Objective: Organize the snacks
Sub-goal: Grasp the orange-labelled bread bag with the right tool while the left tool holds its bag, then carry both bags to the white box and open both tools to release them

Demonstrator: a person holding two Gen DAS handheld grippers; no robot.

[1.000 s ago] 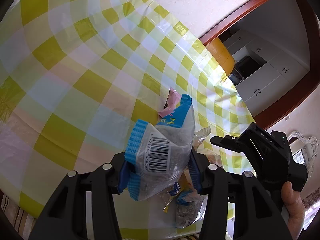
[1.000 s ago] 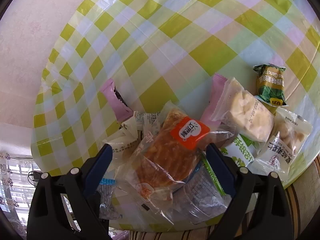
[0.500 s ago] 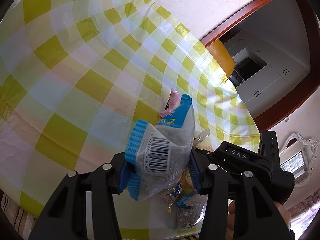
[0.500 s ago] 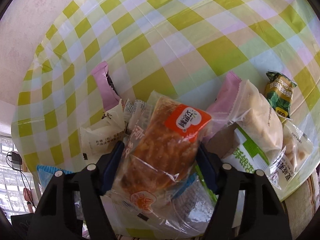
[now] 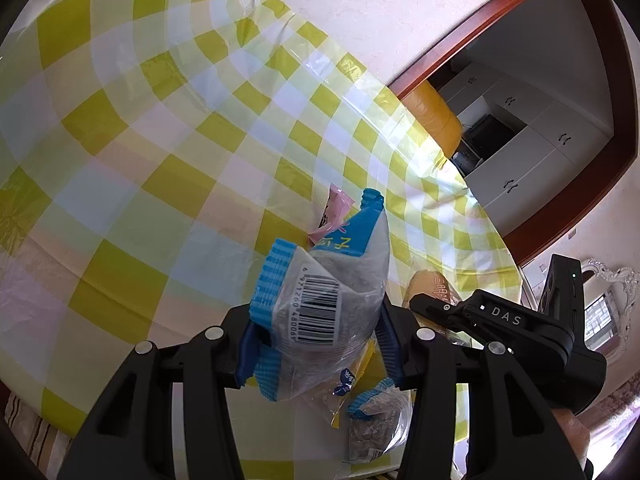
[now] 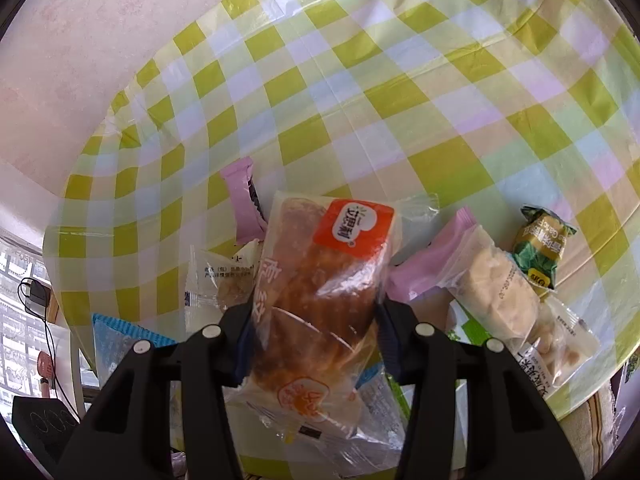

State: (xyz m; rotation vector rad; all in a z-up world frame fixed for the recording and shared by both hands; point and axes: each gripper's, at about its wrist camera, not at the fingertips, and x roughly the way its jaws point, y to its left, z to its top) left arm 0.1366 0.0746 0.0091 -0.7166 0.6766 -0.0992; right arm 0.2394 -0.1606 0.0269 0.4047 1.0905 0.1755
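Now | right gripper [image 6: 316,344] closing across bread packet [image 6: 320,280] beside pink wrapper [image 6: 242,204] | soft, crinkly, slippery; gripped mid-body | left gripper [image 5: 316,344] clenched blue packet [image 5: 324,304]

Blue-edged packet [image 5: 320,308] between left gripper [image 5: 316,344] fingers hides most of pink wrapper [image 5: 334,212] beyond it. Bread packet [image 6: 320,292] between right gripper [image 6: 316,344] fingers covers white packet [image 6: 216,280] to its left, blue-printed packet [image 6: 378,392] under it (print unreadable). Right of it, green-white packet [image 6: 470,326] mostly buried under pale cake packet [image 6: 496,292]. Person's hand [image 5: 572,444] cut by frame edge, behind right gripper body.
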